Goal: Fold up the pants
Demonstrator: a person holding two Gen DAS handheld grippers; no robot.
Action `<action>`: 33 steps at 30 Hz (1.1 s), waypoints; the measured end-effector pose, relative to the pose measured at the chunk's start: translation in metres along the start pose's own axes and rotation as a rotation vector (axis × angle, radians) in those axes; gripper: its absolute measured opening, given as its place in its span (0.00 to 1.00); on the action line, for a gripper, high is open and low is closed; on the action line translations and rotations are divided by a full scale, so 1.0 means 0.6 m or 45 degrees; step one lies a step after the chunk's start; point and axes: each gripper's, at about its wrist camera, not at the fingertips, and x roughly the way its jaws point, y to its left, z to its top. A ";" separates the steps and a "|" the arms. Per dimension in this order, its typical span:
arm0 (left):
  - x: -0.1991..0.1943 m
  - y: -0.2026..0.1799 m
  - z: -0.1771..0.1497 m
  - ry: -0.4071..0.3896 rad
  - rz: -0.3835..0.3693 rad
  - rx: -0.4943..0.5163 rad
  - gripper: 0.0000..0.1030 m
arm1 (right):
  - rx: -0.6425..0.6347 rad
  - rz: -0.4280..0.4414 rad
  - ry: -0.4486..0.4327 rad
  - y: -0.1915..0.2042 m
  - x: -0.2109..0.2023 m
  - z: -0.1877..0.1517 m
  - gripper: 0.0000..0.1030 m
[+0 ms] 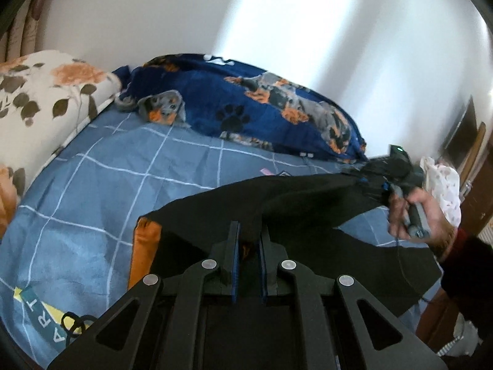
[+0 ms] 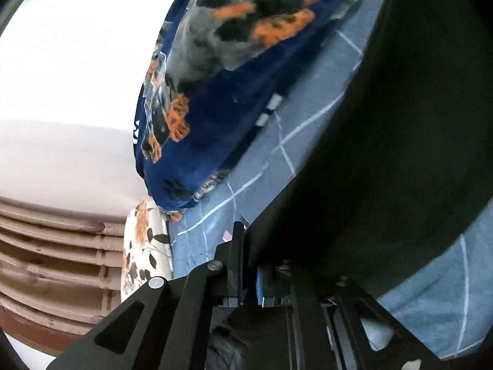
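both claws are clamped tight on the black pants [image 1: 277, 203]: left gripper [image 1: 249, 240] pinching one edge, right gripper [image 2: 251, 246] another, so the cloth hangs stretched just above the blue checked bedsheet [image 1: 123, 166], probably to lay it flat for folding.

Checked bed [image 1: 123, 166]: blanket [image 1: 246, 108], pillow [image 1: 46, 98], perhaps pants [image 1: 277, 203]
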 end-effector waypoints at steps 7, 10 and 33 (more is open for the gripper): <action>-0.027 0.032 -0.001 0.025 0.067 -0.021 0.11 | -0.150 -0.021 -0.030 -0.009 -0.080 -0.135 0.07; -0.040 0.045 -0.018 0.050 0.089 -0.022 0.12 | -0.161 -0.021 -0.009 -0.024 -0.108 -0.200 0.06; -0.068 0.086 -0.144 0.209 0.293 -0.076 0.22 | -0.088 -0.135 0.196 -0.122 -0.121 -0.414 0.06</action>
